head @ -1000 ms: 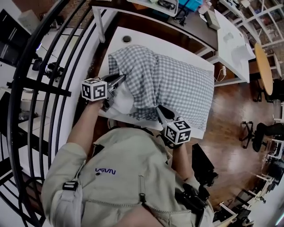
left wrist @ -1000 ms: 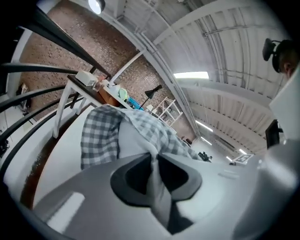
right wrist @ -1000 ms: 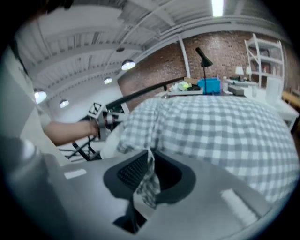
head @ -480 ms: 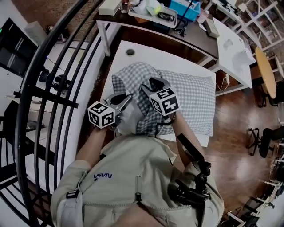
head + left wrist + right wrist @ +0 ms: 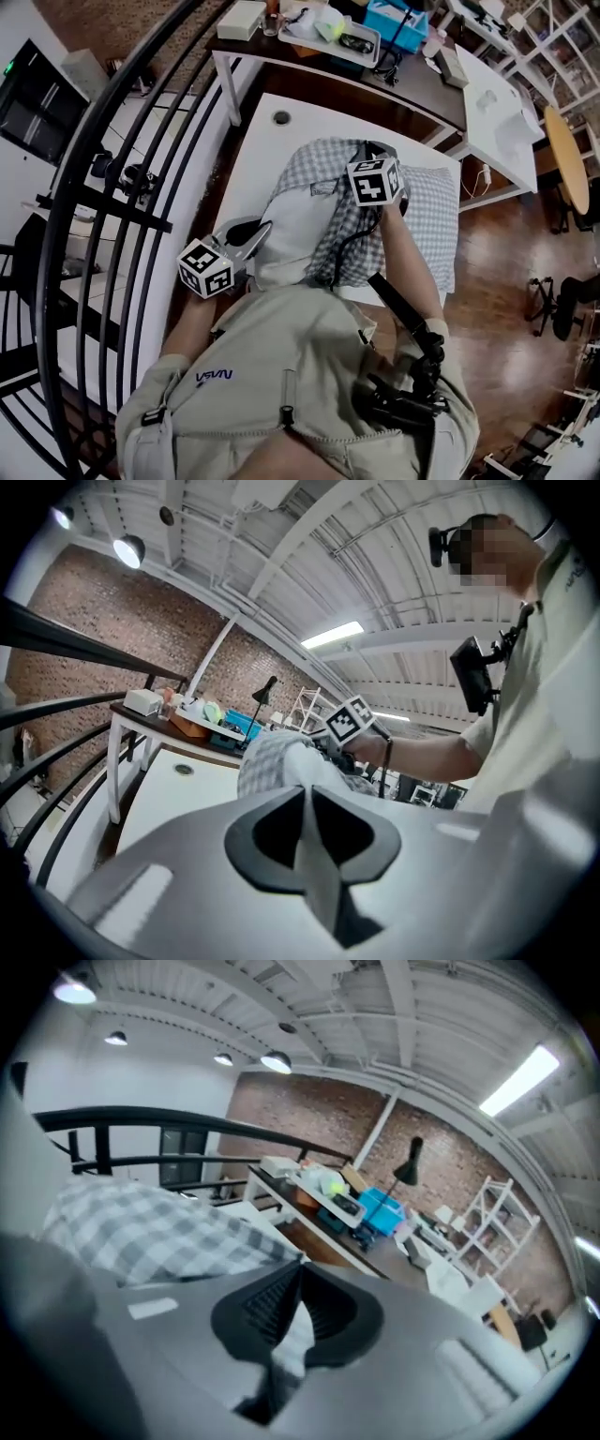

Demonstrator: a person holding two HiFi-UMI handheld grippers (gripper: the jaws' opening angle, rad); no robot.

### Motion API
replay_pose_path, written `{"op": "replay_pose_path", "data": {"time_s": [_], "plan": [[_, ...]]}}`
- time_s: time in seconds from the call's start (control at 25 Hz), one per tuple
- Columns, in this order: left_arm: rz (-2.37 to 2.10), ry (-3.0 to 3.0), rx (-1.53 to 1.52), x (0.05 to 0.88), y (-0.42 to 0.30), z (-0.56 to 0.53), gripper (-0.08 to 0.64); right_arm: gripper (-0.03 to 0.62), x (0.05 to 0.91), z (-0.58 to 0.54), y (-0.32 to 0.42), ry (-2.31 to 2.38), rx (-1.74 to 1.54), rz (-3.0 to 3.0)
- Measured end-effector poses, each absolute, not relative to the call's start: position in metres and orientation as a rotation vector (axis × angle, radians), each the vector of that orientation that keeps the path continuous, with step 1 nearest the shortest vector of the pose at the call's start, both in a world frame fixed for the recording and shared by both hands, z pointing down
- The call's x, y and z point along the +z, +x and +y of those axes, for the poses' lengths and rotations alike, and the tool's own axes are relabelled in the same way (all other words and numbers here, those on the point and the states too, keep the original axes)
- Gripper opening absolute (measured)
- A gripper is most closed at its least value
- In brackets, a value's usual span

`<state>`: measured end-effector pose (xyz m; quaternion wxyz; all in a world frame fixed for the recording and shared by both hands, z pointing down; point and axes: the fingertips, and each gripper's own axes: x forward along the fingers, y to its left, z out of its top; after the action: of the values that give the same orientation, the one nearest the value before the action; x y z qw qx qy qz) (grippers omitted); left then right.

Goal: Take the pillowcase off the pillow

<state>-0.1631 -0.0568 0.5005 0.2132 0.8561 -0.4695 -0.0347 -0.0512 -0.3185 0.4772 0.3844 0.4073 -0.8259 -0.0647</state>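
Note:
A pillow lies on the white table, its white near half bare. The grey checked pillowcase is bunched over its far half. My left gripper is at the pillow's near left corner. Its jaws are closing, with white pillow cloth pinched between them. My right gripper is raised over the far end, shut on a fold of the checked pillowcase. In the right gripper view a strip of that cloth runs between the jaws of the right gripper. In the left gripper view the left gripper looks along the pillow toward the right gripper's marker cube.
A black curved railing runs along the left of the table. A dark desk with a blue box and clutter stands behind it. A white desk is at the right, over wooden floor.
My right gripper has moved from the pillow's near edge up to its far end, dragging the checked pillowcase back and baring the white pillow. My left gripper has kept hold and pulled slightly nearer.

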Motion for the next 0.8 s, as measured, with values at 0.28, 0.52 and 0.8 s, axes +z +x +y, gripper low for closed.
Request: {"op": "replay_pose_path", "data": {"time_s": [0.28,0.52,0.8], "plan": [[-1.248,2.393,0.087,0.527,-0.154,-0.050,0.062,0.006,0.535,-0.290,-0.020,0.981,-0.024,-2.142],[-1.535,2.381,-0.129,0.465,-0.186,-0.078,0.149,0.006,0.522,-0.266,-0.031,0.902,-0.038,-2.239],[-1.480,2.410,0.352,0.514,-0.152,-0.131,0.209,0.006,0.524,-0.256,-0.036,0.879,-0.074,-2.237]]}}
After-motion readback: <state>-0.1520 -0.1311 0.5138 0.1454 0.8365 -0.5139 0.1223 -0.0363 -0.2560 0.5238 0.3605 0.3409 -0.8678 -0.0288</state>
